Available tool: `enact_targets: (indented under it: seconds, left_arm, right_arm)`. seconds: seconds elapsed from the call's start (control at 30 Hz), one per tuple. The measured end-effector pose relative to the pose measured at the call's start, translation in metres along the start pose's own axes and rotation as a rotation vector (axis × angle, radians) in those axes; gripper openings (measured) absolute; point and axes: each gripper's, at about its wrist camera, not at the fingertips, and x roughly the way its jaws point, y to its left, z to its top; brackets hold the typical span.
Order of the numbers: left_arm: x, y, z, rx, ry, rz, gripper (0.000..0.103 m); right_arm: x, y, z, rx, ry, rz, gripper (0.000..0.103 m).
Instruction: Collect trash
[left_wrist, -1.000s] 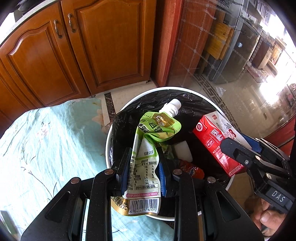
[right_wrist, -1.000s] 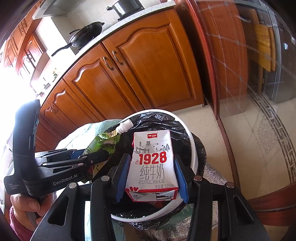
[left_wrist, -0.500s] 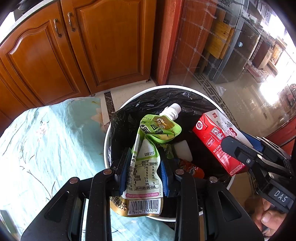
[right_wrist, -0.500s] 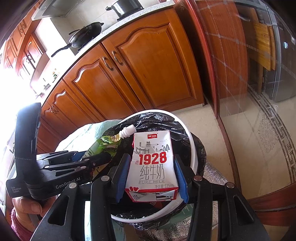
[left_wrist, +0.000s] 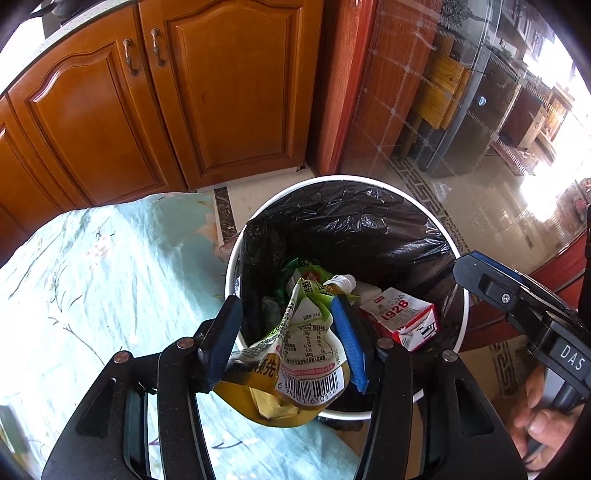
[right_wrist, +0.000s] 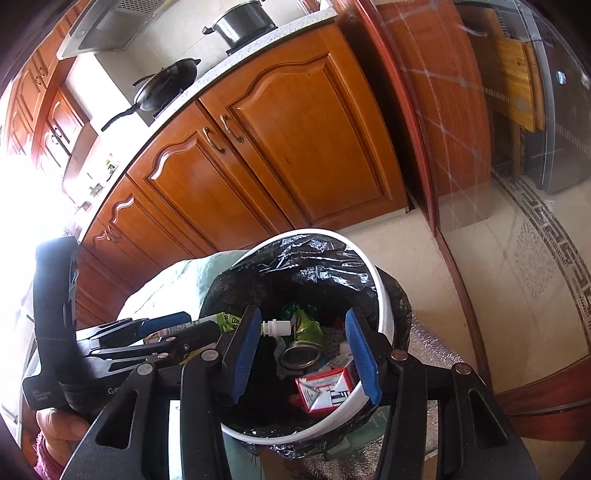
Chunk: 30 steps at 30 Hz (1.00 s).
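A white bin (left_wrist: 232, 258) lined with a black bag (left_wrist: 351, 229) holds trash. My left gripper (left_wrist: 284, 328) is open over its near rim; the crumpled green drink pouch (left_wrist: 306, 343) hangs loose between the spread fingers, leaning on the right pad (left_wrist: 349, 343). My right gripper (right_wrist: 303, 343) is open and empty above the bin (right_wrist: 380, 295). The red-and-white milk carton (right_wrist: 325, 387) lies inside the bin, also in the left wrist view (left_wrist: 402, 321). The pouch's white spout (right_wrist: 275, 328) shows by the right gripper's left pad.
A light green floral tablecloth (left_wrist: 92, 288) covers the table left of the bin. Wooden kitchen cabinets (left_wrist: 221, 92) stand behind. A metal can (right_wrist: 299, 357) and other wrappers lie in the bin. Tiled floor (right_wrist: 517, 258) lies to the right.
Both grippers have opened. The milk carton dropped from my right gripper into the bin. The pouch slumped down and crumpled between my left fingers.
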Motion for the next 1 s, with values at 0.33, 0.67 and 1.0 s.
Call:
enact_targets:
  seconds: [0.33,0.67,1.0]
  left_arm:
    - [-0.048,0.034,-0.05,-0.106,-0.141,-0.043,0.059]
    - [-0.082,0.058,-0.101,-0.216,-0.219,-0.1,0.059]
    - [-0.106,0.07,-0.147,-0.265,-0.262,-0.066,0.059]
  right_arm:
    - [-0.023,0.015,-0.022,0.005,-0.057,0.047,0.058]
    - [-0.041,0.029,-0.059,0.028,-0.094,0.063,0.06]
    - [-0.058,0.042,-0.09,0.02,-0.108,0.066,0.06]
